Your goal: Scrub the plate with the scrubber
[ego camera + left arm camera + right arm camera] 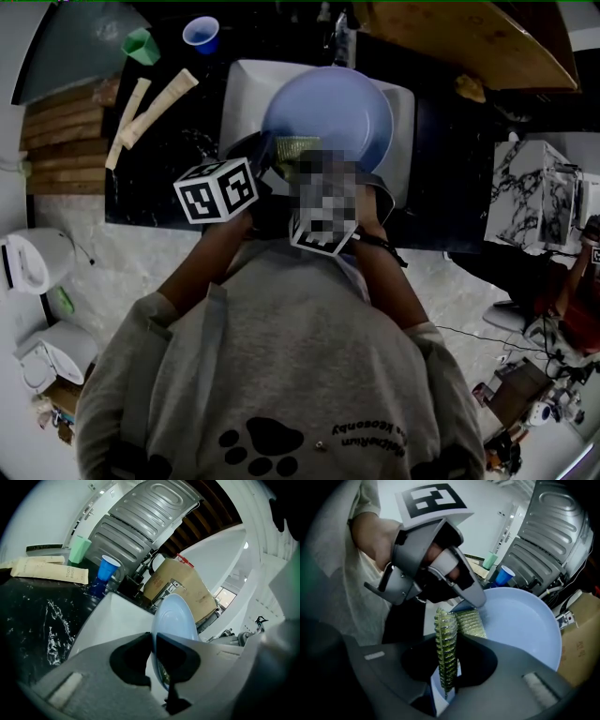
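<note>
- Plate [328, 108] is tilted up over the white sink [246, 89], blue face toward the person. The left gripper [153, 641] has its fingers closed down on the thin near rim, with nothing else between them.
- Meanwhile the right gripper [451, 641] is clamped on the green scrubber [446, 620]. It stands edge-on between the fingers, far end against the plate face, just beside the left gripper's tips.
- Looks to me like the scrub is just getting going. To do it well I'd lay the scrubber flatter on the face instead of edge-on. Then I'd work in circles from the held rim out toward the middle and the far side.
- One pinch on a rim is a weak hold, so I'd push lightly and toward that grip — a hard shove on the far side could lever the plate loose.
- Room-wise, the basin sits under the plate, so drips or a slip should land there. The plate's far rim seems close to the sink's back wall, so long strokes that way look tight.
- Left of the sink, the black counter [178, 141] has beige packets [155, 98], a green cup [141, 45] and a blue cup [201, 34], all well apart from the action. The real crowding is the two grippers themselves — right beside each other.
</note>
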`<state>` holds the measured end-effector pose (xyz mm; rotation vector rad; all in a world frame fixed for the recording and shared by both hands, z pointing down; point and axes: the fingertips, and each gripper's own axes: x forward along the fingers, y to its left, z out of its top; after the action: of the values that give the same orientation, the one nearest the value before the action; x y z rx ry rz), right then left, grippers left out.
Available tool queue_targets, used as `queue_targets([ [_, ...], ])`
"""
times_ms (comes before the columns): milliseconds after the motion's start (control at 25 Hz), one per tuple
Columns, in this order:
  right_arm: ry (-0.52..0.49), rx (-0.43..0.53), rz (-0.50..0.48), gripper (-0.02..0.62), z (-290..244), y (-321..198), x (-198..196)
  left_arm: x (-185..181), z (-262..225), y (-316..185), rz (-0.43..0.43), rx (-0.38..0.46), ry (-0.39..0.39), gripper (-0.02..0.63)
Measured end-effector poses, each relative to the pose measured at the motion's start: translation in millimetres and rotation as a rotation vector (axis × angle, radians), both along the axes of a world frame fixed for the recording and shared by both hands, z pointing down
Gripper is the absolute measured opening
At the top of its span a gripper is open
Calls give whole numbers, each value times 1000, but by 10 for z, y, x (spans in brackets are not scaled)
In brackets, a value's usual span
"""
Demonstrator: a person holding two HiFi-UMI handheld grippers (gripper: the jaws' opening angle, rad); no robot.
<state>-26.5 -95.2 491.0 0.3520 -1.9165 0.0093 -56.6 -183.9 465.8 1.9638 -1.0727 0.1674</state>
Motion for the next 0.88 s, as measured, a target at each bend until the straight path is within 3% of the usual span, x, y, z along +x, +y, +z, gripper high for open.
queue_targets([
  [520, -111, -263, 43, 69, -101, 411, -36, -88, -36, -58, -18, 30, -1, 32],
  [720, -145, -292, 64, 69, -200, 451, 27, -106, 20, -37, -18, 25, -30, 32],
  [880, -181, -255, 79, 69, -378, 392, 116, -114, 46, -25, -24, 19, -54, 29],
])
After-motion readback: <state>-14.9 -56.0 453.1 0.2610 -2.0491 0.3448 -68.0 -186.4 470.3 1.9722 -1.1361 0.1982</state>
